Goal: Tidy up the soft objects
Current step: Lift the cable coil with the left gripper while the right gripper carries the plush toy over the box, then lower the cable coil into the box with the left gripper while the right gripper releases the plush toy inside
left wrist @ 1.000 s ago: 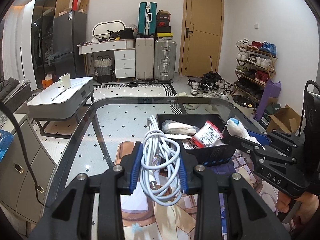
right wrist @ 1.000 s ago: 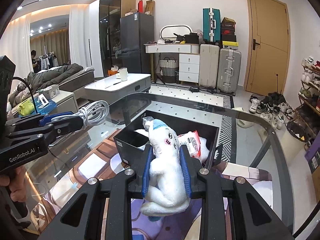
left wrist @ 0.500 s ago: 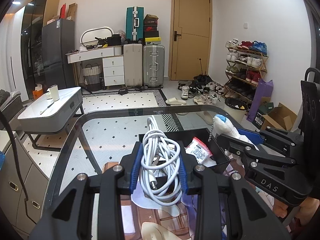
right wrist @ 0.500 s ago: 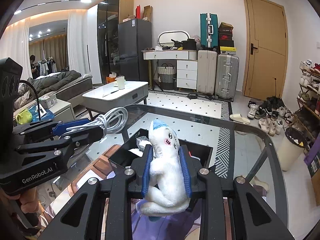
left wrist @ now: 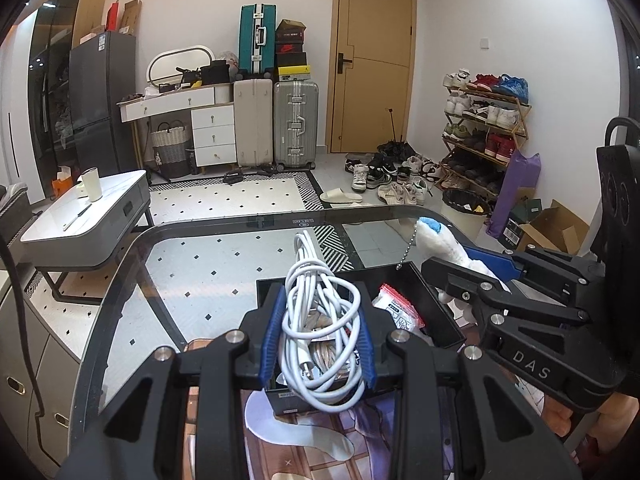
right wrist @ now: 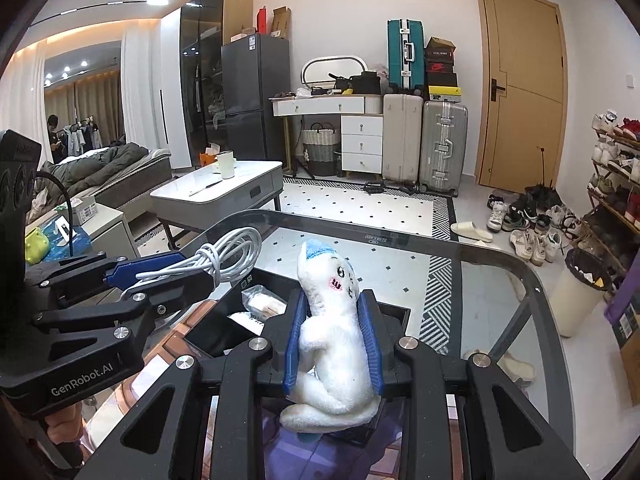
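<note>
My left gripper (left wrist: 319,340) is shut on a coiled white cable (left wrist: 320,320), held above the black box (left wrist: 436,300) on the glass table. My right gripper (right wrist: 332,340) is shut on a white plush toy (right wrist: 332,336) with a blue cap, also above the black box (right wrist: 394,312). In the left wrist view the right gripper (left wrist: 472,268) with the plush toy (left wrist: 440,242) enters from the right. The right wrist view has the left gripper (right wrist: 160,272) and the cable (right wrist: 224,258) at the left. Inside the box lie a red-and-white packet (left wrist: 398,312) and a clear bag (right wrist: 262,302).
The glass table (left wrist: 168,264) has a dark rounded rim; a printed mat (left wrist: 304,448) lies under the box. Beyond it stand a white coffee table (right wrist: 224,192), suitcases (left wrist: 294,124), a shoe rack (left wrist: 484,128) and a wooden door (right wrist: 516,92). A hand (right wrist: 68,424) holds the left gripper.
Both grippers have drawn back and risen a little with their loads. The black box now sits lower and closer under the fingers in both views.
</note>
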A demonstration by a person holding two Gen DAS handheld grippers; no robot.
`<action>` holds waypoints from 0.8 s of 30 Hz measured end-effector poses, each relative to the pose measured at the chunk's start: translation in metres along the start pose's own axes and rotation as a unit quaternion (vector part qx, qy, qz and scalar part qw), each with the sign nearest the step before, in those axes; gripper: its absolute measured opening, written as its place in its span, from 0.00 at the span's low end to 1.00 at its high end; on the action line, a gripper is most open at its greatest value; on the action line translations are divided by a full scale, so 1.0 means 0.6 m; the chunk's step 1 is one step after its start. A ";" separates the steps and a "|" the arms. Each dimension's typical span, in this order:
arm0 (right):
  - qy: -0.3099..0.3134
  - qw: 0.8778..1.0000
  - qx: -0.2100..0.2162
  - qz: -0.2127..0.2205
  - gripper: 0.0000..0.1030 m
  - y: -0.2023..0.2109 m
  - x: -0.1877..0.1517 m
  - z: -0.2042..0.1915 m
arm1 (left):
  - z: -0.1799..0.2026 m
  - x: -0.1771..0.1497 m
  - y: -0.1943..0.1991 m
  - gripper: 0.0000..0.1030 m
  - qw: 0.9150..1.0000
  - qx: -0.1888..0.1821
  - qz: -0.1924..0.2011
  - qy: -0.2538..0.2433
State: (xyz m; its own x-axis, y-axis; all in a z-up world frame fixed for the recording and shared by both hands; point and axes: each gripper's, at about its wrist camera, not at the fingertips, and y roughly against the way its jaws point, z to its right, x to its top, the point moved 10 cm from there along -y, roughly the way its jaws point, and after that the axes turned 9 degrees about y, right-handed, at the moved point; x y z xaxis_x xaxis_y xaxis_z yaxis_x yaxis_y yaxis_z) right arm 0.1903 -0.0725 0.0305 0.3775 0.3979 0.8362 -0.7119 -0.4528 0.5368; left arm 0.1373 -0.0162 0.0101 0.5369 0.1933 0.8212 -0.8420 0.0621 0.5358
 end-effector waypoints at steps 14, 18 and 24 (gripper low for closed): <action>-0.005 1.000 0.008 -0.021 0.26 -0.054 0.008 0.018 | 0.008 -0.001 -0.059 0.30 1.000 -0.005 -0.026 0.002; -0.006 0.999 0.016 -0.028 0.26 -0.072 0.005 0.014 | 0.008 -0.008 -0.075 0.30 0.999 -0.005 -0.037 0.003; -0.012 0.999 0.030 -0.042 0.26 -0.099 -0.006 0.002 | 0.007 -0.016 -0.087 0.30 0.999 -0.010 -0.044 0.003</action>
State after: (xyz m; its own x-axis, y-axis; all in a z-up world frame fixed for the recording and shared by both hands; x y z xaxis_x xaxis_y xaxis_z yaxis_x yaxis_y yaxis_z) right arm 0.2321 -0.0480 -0.0045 0.4493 0.4177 0.7897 -0.6402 -0.4660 0.6107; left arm 0.1764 -0.0256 -0.0246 0.6093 0.1913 0.7695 -0.7920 0.0992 0.6024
